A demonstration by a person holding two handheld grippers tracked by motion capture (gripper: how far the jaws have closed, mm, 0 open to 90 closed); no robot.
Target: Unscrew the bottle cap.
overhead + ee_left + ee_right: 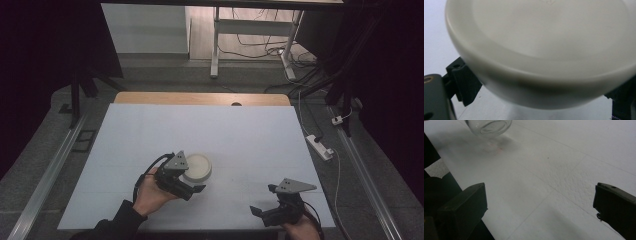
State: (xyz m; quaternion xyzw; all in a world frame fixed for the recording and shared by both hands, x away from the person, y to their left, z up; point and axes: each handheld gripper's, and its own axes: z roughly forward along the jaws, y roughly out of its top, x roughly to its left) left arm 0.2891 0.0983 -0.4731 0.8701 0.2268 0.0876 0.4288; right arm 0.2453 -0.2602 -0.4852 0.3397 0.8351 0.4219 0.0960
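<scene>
Looks like a lab / recording setup, not a home. Worktop point(200, 125) covered w/ plain white sheet, wood edge showing at far side. Dark curtains point(45, 50) on both sides. Metal rails point(50, 172) on grey carpet floor. Power strip point(320, 146) and loose cables point(260, 47) on floor by a white desk frame point(216, 42) behind.

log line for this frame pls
left gripper: shut on bowl | right gripper: open, nothing held, over table | bowl: white
</scene>
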